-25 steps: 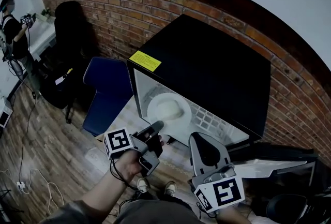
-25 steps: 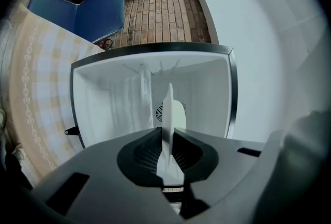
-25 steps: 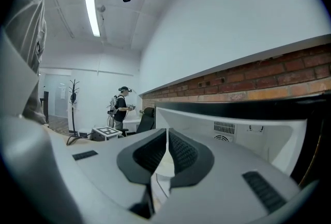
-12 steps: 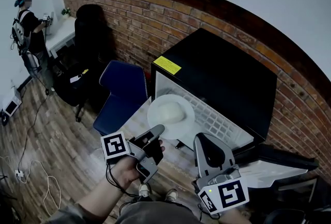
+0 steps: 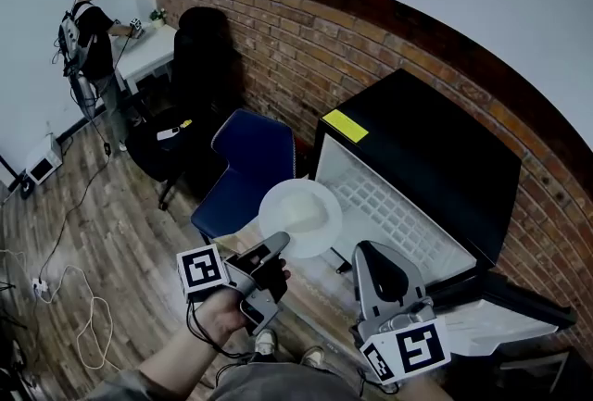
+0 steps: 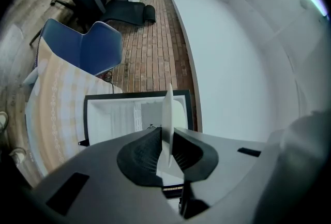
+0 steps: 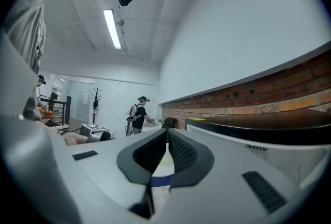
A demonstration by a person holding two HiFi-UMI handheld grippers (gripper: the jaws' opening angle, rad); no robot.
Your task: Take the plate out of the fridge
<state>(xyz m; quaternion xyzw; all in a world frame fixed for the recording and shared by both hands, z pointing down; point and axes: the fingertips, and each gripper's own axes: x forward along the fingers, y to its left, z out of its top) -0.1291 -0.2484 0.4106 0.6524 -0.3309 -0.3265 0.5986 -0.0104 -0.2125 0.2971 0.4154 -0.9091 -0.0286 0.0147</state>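
A white plate [image 5: 298, 216] hangs in the air left of the open black fridge [image 5: 435, 158], clear of its white inside [image 5: 389, 214]. My left gripper [image 5: 276, 246] is shut on the plate's near rim. In the left gripper view the plate [image 6: 167, 109] stands edge-on between the black pads [image 6: 142, 153], with the fridge opening [image 6: 111, 114] behind it. My right gripper [image 5: 375, 262] hovers before the fridge, jaws pointing up. In the right gripper view its tips [image 7: 166, 140] meet with nothing between them.
The fridge door [image 5: 500, 308] lies swung open at the lower right. A blue chair [image 5: 250, 158] stands just left of the fridge, a black office chair [image 5: 199, 47] behind it. A person [image 5: 88, 15] stands at a far desk. Cables [image 5: 56, 297] lie on the wood floor.
The plate has come out of the fridge opening, carried left and toward me by the left gripper. The head view has swung, shifting the fridge to the right. The right gripper has stayed in place.
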